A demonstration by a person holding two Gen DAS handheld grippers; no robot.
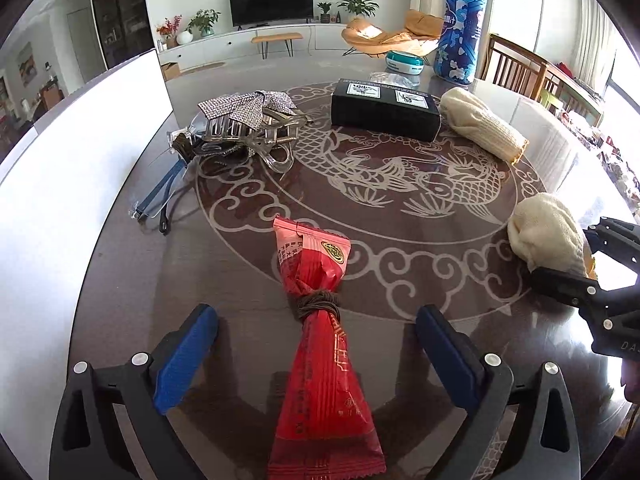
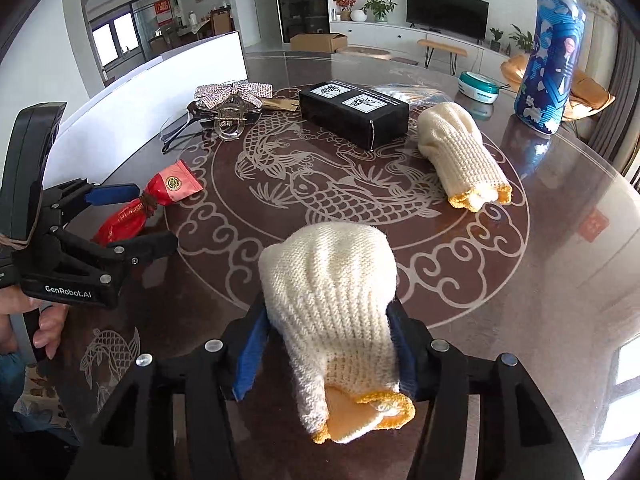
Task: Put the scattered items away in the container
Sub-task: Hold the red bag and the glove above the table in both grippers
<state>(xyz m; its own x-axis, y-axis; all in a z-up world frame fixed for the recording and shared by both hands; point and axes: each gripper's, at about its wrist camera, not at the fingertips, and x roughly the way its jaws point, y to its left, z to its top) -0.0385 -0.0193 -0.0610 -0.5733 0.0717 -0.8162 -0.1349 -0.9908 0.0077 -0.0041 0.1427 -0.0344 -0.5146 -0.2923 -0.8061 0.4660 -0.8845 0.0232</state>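
Note:
A red snack packet [image 1: 320,360], tied round its middle with brown cord, lies on the table between the fingers of my left gripper [image 1: 318,314]. That gripper is open, with neither blue pad touching the packet. My right gripper [image 2: 328,312] is shut on a rolled cream knit glove [image 2: 332,288] with an orange cuff, and both pads press on its sides. From the left wrist view this glove [image 1: 544,232] and the right gripper [image 1: 572,250] sit at the right edge. A second rolled glove [image 2: 460,156] lies farther back on the right. A white container wall [image 1: 80,160] stands along the left.
On the dark round table [image 1: 400,280] with its fish pattern lie a black box [image 1: 384,112], a rhinestone bow hair clip [image 1: 248,120] and glasses [image 1: 168,192]. At the back right stand a tall blue can [image 1: 460,24] and a teal round case [image 1: 404,62]. Wooden chairs stand behind.

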